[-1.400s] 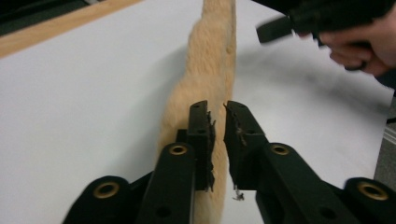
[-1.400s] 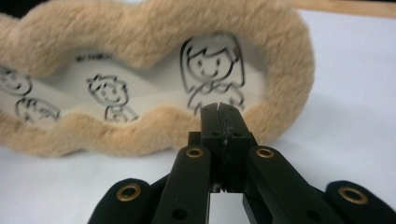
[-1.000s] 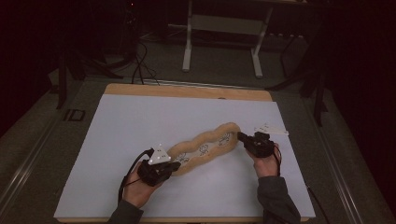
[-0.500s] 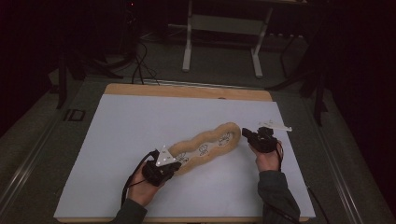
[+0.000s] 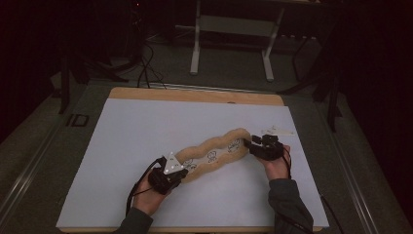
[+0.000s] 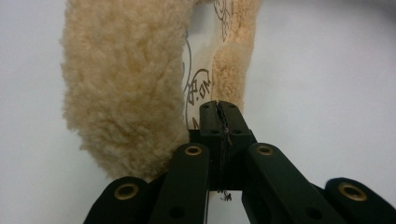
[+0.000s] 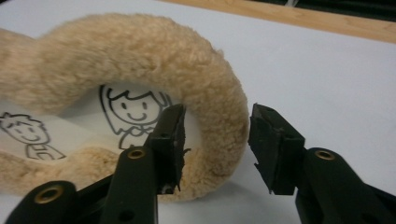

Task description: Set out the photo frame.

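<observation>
L gripper (image 6: pixel 219 116) jaws pinch fleece strip (image 5: pixel 214 152) end; R gripper (image 7: pixel 215 140) jaws just spread, straddling other end

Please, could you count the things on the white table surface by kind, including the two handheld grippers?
Fleecy tan cloth with cartoon prints: 1
Handheld grippers: 2, the left gripper and the right gripper
Small pale scraps near the far right edge: 1 cluster, too small to identify
Total: 4
</observation>
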`<control>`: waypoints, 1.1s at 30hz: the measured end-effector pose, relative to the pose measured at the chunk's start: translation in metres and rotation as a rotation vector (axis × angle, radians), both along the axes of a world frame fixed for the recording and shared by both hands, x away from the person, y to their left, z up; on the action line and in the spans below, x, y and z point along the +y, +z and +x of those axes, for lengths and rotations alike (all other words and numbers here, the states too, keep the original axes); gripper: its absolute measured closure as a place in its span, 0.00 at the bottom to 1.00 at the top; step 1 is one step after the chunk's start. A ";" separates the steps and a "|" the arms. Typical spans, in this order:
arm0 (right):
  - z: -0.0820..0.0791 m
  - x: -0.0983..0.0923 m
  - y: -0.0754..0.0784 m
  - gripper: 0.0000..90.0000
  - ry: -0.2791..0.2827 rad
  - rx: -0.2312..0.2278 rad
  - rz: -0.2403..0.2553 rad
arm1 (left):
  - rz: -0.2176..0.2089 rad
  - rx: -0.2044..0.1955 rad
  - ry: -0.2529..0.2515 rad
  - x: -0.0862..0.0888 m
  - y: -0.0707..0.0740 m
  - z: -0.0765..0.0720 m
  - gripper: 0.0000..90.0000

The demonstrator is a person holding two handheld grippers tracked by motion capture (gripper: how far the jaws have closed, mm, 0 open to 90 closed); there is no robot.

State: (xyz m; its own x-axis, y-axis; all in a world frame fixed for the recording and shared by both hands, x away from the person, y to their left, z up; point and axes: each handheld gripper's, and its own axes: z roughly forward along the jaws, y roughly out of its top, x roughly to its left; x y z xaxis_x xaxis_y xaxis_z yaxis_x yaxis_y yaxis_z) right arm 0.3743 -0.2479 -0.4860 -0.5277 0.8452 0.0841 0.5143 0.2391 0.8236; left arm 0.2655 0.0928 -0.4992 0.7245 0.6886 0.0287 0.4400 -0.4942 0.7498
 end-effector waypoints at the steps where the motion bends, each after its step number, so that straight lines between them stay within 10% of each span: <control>1: 0.002 0.001 -0.001 0.59 0.007 0.008 -0.006 | 0.002 0.000 -0.002 0.000 0.000 0.000 1.00; 13: 0.010 0.002 -0.009 0.78 0.026 0.035 -0.073 | 0.048 -0.010 -0.020 0.000 0.000 0.002 1.00; 33: -0.027 -0.002 -0.015 0.79 -0.052 0.026 -0.011 | 0.047 -0.011 0.057 0.015 0.001 0.025 1.00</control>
